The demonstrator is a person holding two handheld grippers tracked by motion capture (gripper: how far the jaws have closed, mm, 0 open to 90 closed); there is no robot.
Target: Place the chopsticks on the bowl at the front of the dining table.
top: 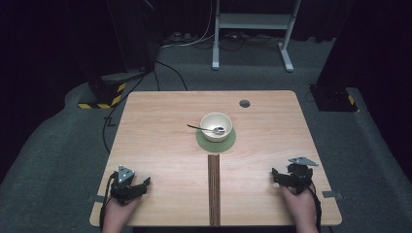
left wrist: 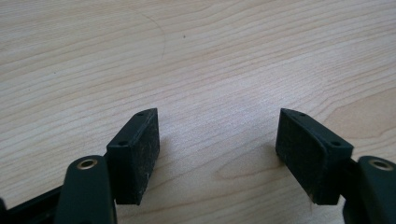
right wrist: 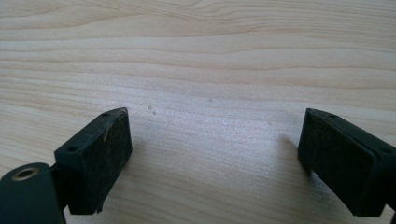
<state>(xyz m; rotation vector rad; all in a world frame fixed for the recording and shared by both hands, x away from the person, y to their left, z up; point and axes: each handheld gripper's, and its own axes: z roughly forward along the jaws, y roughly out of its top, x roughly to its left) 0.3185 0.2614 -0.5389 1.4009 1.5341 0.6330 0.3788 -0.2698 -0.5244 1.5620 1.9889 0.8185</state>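
While both your left gripper [top: 144,183] and right gripper [top: 275,174] rest empty with jaws spread, the bowl [top: 216,126] well ahead between them looks hard, slick and breakable, so pinch its rim opposite the spoon [top: 206,129].

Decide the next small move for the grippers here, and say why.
Probably reach the right gripper forward toward the spoon in the bowl. Both grippers rest open and empty at the near edge of the table, far from the bowl on its green mat; the left gripper is no closer.
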